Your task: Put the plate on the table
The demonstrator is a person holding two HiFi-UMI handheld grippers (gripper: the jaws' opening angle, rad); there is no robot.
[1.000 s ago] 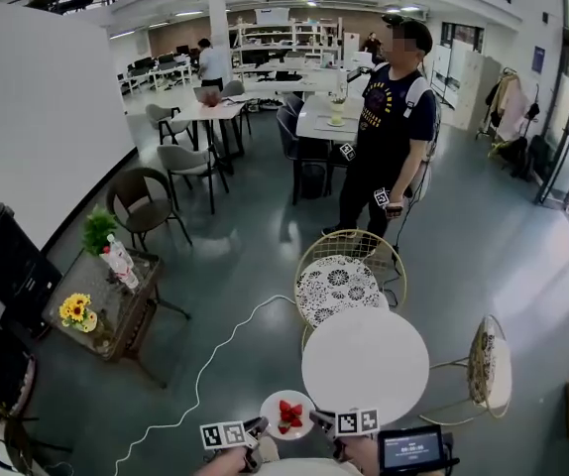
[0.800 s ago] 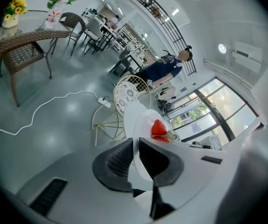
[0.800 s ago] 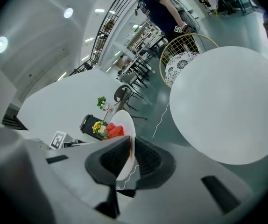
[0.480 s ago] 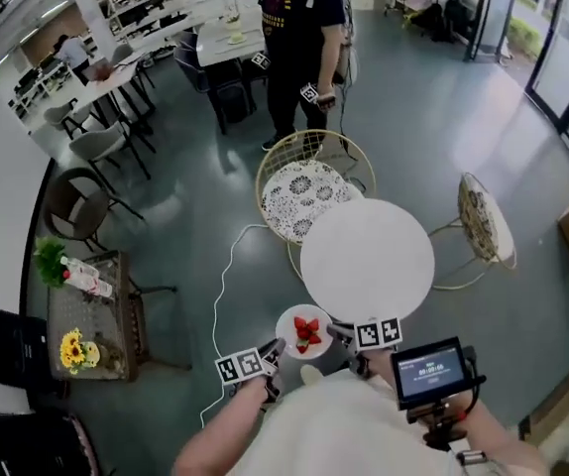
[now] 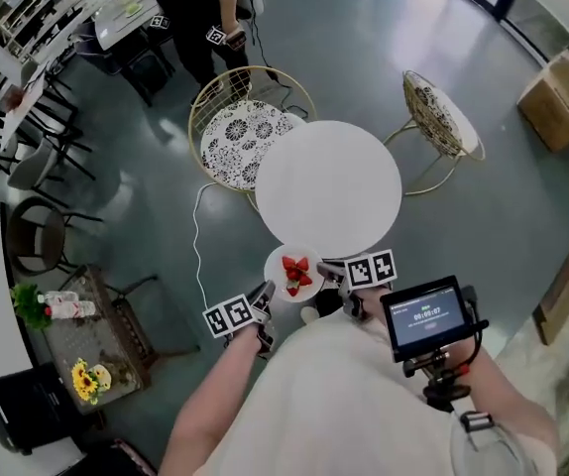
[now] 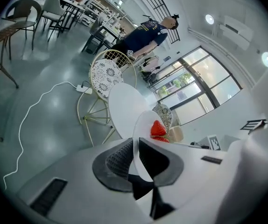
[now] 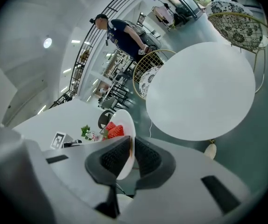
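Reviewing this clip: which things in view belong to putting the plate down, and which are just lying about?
Belongs to the job:
plate with strawberries; left gripper and right gripper, each shut on its rim; round white table.

Lying about:
patterned chair; second patterned chair; floor cable; sunflowers; small screen.

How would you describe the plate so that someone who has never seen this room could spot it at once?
Find the round white table beside two patterned chairs. At its near edge hangs a small white plate, gripped at opposite rims by the left gripper and right gripper. Unlike anything nearby, it carries red strawberries.
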